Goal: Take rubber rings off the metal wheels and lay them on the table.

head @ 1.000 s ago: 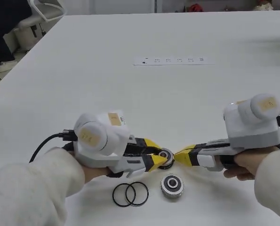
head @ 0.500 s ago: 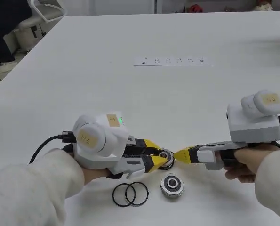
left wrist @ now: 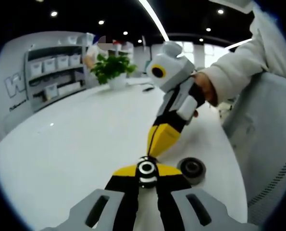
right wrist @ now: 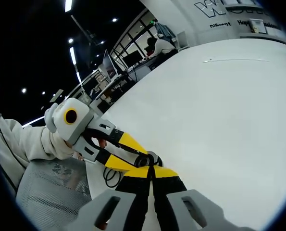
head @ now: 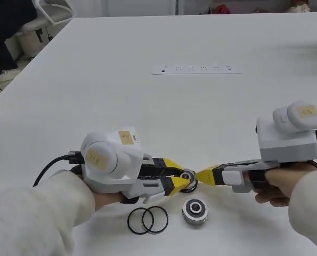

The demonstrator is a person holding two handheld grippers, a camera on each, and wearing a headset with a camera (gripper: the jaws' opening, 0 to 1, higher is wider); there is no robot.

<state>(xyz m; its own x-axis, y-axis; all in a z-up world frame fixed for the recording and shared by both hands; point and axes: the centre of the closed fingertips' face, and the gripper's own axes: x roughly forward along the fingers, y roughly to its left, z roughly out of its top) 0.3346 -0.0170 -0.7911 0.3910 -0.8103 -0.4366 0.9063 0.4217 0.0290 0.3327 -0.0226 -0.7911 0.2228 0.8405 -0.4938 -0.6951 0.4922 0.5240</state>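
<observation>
My left gripper (head: 180, 180) is shut on a small metal wheel (head: 188, 178), held just above the white table (head: 147, 106). In the left gripper view that wheel (left wrist: 146, 170) sits between the yellow tips, face-on. My right gripper (head: 199, 176) comes in from the right, jaws shut, its tips touching the wheel's rim; whether rubber is pinched I cannot tell. In the right gripper view the wheel (right wrist: 150, 159) lies just beyond my shut tips (right wrist: 151, 169). A second wheel (head: 195, 210) lies flat nearby. Two black rubber rings (head: 147, 219) overlap on the table beside it.
A white power strip (head: 195, 69) lies across the table's middle, farther back. A chair (head: 51, 10) stands at the far left corner. A potted plant (left wrist: 111, 70) stands at the table's far end in the left gripper view.
The right gripper's body has shifted right and rolled a little, while its tips stay at the wheel. The left gripper holds the wheel nearly still.
</observation>
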